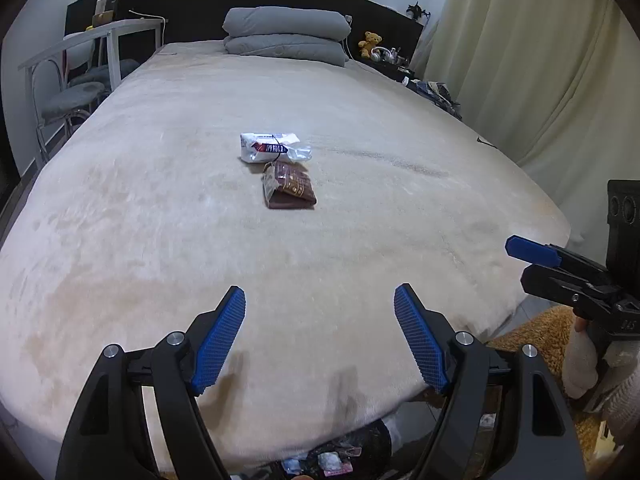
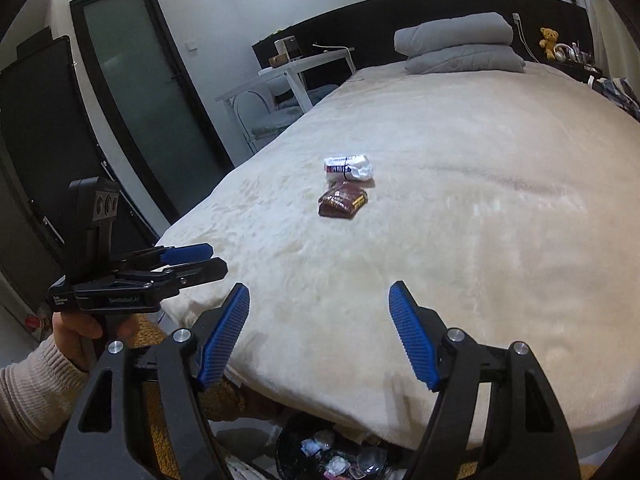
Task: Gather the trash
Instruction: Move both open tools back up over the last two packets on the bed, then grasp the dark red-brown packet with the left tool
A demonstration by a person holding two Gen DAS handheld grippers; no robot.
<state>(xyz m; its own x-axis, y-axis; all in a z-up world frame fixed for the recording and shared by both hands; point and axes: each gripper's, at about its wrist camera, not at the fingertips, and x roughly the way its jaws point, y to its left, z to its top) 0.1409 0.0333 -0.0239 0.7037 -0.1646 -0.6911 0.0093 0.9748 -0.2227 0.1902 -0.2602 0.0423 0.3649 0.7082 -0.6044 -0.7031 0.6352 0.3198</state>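
Taking the cream bed as the landmark and reading from its left side across: a white side table and grey-cushioned chairs stand just off the bed's left edge, near the head end. On the bed's middle lie two pieces of trash, touching or nearly so: a white wrapper on the headboard side and a brown packet on the foot side of it. Folded grey bedding is stacked at the head end, well apart from them.

The left gripper hangs over the foot end of the bed, its blue pads spread wide with nothing between them; both wrappers lie well ahead of its tips, toward the head. The right gripper hovers beside it, further toward the bed's right corner, jaws likewise apart and empty, the wrappers well ahead of it too. Below the bed's foot edge, under both grippers, a black bin holds small wrappers. A teddy bear sits past the bed's right head corner.
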